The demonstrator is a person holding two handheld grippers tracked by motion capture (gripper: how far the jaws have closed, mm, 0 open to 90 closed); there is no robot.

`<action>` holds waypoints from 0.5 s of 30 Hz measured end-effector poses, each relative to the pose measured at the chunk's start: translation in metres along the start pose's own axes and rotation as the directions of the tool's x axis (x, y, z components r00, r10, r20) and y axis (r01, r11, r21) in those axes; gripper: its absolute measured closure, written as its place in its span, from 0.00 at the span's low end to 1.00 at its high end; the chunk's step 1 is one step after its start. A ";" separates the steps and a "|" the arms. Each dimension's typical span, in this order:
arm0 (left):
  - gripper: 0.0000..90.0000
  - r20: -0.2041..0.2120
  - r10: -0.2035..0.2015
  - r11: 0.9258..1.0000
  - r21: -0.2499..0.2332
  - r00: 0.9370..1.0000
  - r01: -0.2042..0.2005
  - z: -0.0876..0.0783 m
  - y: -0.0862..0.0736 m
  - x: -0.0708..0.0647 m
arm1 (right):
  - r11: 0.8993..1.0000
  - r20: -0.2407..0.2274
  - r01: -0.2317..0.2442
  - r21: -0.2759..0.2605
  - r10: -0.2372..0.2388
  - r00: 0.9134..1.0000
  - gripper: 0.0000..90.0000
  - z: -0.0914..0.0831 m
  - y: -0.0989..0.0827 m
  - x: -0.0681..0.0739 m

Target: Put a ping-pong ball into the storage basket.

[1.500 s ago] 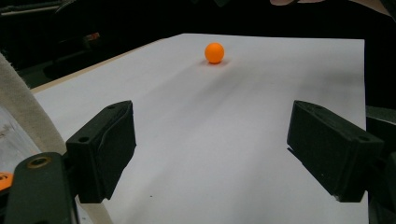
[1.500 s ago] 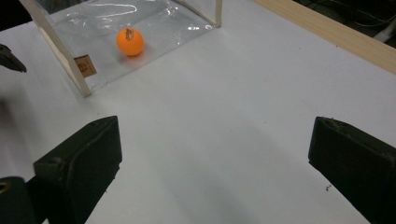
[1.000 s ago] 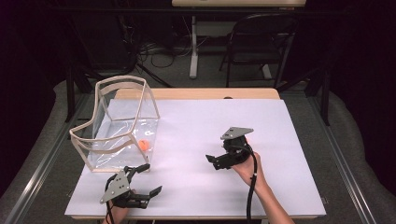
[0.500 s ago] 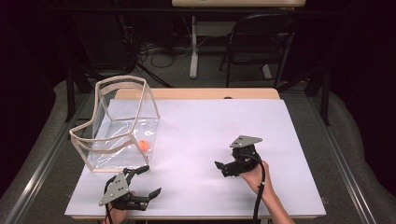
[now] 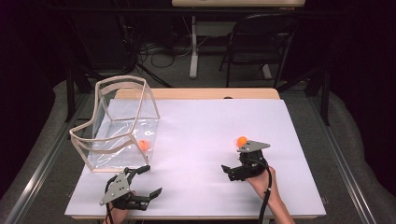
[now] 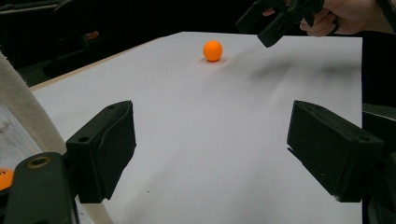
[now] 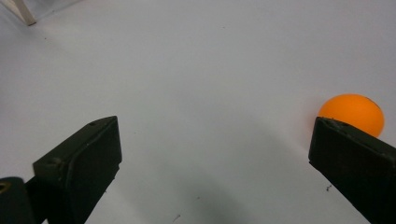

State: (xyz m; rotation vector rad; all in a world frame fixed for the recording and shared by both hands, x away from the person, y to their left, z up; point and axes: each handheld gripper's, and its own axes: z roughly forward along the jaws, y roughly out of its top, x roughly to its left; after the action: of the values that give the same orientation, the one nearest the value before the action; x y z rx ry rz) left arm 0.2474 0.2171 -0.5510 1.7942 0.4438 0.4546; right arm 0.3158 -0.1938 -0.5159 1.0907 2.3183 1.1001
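Observation:
An orange ball (image 5: pixel 241 141) lies on the white table sheet (image 5: pixel 201 130), just beyond my right gripper (image 5: pixel 226 171). The right gripper is open and empty; in its own view the same orange ball (image 7: pixel 351 113) peeks over the right jaw. A second orange ball (image 5: pixel 144 145) sits inside the clear bin (image 5: pixel 116 126) at the left. My left gripper (image 5: pixel 150 180) hovers open near the front edge, below the bin. The left gripper view looks across the sheet at the loose orange ball (image 6: pixel 212 50) and at the right gripper (image 6: pixel 259 21) held in a hand.
The clear bin has a pale wooden rim and stands on the sheet's left side. A wooden table edge (image 5: pixel 196 94) runs behind the sheet. A dark chair (image 5: pixel 261 42) and cables lie on the floor beyond.
The right gripper has moved right and toward the front edge, uncovering the orange ball behind it. The left gripper has barely moved.

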 end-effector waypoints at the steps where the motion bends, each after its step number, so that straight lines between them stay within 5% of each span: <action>1: 0.17 0.003 0.002 1.000 0.002 1.000 -0.002 0.000 0.000 0.000 | 1.000 0.002 -0.004 -0.001 0.004 1.000 0.02 -0.001 -0.001 -0.001; 15: 0.17 0.007 0.005 1.000 0.004 1.000 -0.005 0.000 0.000 -0.001 | 1.000 0.039 -0.022 0.021 0.021 0.999 0.01 -0.002 -0.010 -0.010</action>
State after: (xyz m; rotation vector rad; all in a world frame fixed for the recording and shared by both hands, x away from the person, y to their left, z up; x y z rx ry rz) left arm 0.2468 0.2166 -0.5509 1.8007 0.4357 0.4509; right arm 0.3161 -0.2064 -0.5219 1.1373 2.2981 1.0547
